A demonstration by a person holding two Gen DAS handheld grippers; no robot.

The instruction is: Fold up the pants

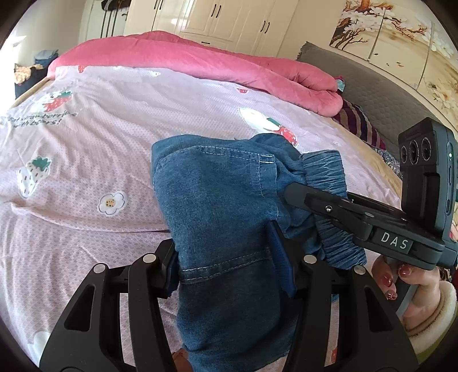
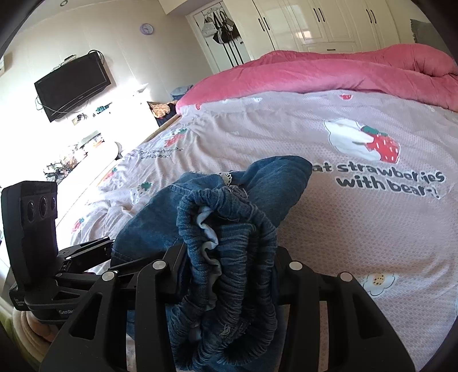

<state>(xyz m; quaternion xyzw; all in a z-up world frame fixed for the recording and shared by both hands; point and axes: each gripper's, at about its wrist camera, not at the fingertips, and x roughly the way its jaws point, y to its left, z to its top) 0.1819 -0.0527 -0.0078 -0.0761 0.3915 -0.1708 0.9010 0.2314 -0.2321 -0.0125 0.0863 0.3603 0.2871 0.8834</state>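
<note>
A pair of blue denim pants (image 1: pixel 217 194) is folded into a thick bundle held just above the bed. My left gripper (image 1: pixel 229 257) is shut on the folded leg fabric, which fills the gap between its blue pads. In the right wrist view my right gripper (image 2: pixel 229 266) is shut on the gathered elastic waistband (image 2: pixel 229 229) of the pants (image 2: pixel 160 211). From the left wrist view, the right gripper (image 1: pixel 294 191) reaches in from the right onto the waistband, with a hand (image 1: pixel 406 283) beneath it. The left gripper's body (image 2: pixel 77 257) shows at the lower left in the right wrist view.
The bed is covered by a pale pink sheet (image 1: pixel 94 137) with strawberry and bear prints. A rolled pink quilt (image 1: pixel 229 65) lies along its far side, with a striped pillow (image 1: pixel 357 123) near the grey headboard. White wardrobes (image 2: pixel 329 23) and a wall television (image 2: pixel 71 85) stand beyond.
</note>
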